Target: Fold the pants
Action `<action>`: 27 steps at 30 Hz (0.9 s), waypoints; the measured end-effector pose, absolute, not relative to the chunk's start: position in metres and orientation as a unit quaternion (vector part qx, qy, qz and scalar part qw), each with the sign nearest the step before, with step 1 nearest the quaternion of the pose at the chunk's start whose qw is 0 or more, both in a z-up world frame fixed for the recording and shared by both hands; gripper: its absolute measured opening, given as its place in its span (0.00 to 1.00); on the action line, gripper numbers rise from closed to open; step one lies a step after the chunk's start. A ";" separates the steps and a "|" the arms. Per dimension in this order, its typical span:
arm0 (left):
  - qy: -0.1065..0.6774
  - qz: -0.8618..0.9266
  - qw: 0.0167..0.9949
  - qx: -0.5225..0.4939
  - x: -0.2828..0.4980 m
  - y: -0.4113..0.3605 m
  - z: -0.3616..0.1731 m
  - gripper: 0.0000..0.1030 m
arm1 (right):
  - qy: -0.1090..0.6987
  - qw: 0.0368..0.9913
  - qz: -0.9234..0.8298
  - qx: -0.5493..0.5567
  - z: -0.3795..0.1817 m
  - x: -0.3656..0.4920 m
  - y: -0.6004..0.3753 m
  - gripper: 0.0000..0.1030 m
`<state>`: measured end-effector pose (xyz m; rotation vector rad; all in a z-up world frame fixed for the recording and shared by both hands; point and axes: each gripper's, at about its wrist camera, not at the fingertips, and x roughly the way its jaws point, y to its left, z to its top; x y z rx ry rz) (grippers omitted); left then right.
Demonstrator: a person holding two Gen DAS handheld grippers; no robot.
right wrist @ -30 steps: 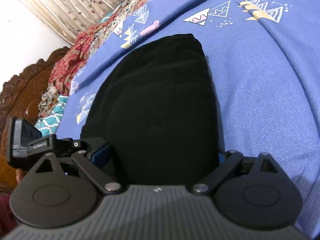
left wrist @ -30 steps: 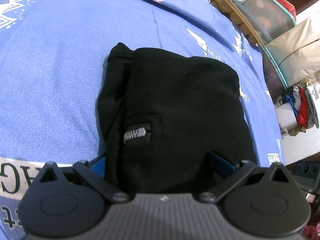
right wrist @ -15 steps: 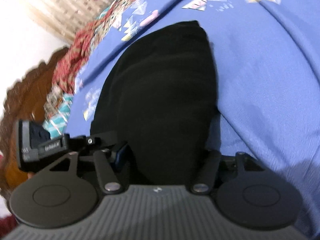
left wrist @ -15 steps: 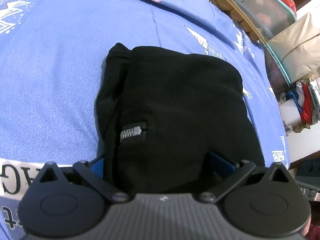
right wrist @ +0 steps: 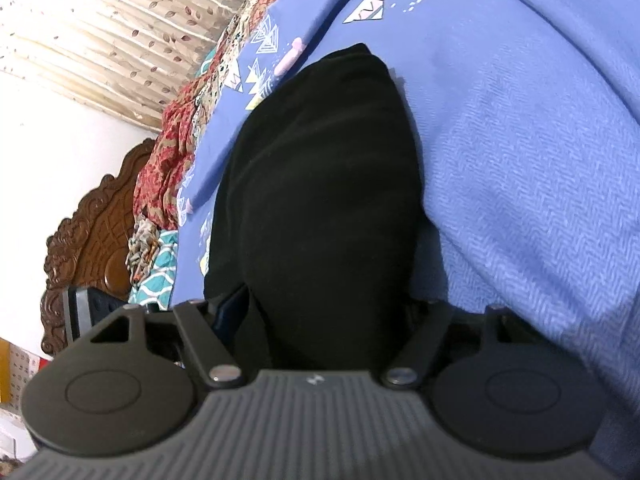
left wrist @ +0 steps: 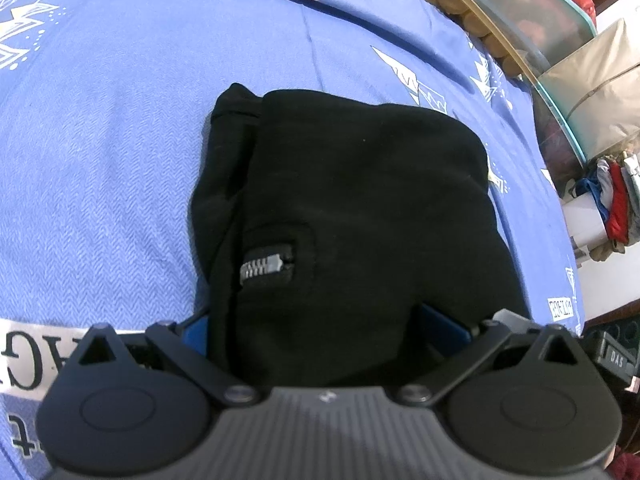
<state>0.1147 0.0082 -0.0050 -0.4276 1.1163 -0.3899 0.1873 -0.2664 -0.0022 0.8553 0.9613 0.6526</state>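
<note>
The black pants [left wrist: 360, 208] lie folded into a thick bundle on the blue bedsheet [left wrist: 100, 160], a grey zipper [left wrist: 266, 268] showing on top. My left gripper [left wrist: 316, 320] has the near edge of the bundle between its blue-padded fingers [left wrist: 440, 324]; the jaws stand wide around the thick cloth. In the right wrist view the same pants [right wrist: 320, 200] fill the middle. My right gripper [right wrist: 320, 312] has its jaws drawn in on the bundle's near end; the fingertips are hidden by cloth.
The bed's right edge has a glass-topped shelf with boxes [left wrist: 560, 40] and hanging clothes [left wrist: 612, 200]. A carved wooden headboard [right wrist: 92, 232], patterned cloth [right wrist: 168, 152] and a curtain [right wrist: 100, 20] lie beyond the far side.
The right gripper's jaws have closed in on the pants' end, and its view has tilted and lifted. The left gripper has stayed nearly still on its end.
</note>
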 end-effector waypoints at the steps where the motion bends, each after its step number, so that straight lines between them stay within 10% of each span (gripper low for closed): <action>1: 0.521 -0.183 0.809 -0.199 0.114 0.008 -0.005 1.00 | 0.438 0.752 0.296 0.394 -0.003 0.185 -0.268 0.72; 12: 0.517 -0.176 0.819 -0.178 0.108 -0.001 -0.002 0.98 | 0.445 0.762 0.279 0.379 0.000 0.182 -0.263 0.56; 20: 0.466 -0.135 0.866 -0.120 0.104 -0.023 0.057 0.40 | 0.387 0.833 0.315 0.240 0.070 0.176 -0.234 0.33; 27: 0.331 -0.127 0.925 -0.135 0.171 0.006 0.157 0.39 | 0.263 0.874 0.362 0.188 0.150 0.248 -0.211 0.28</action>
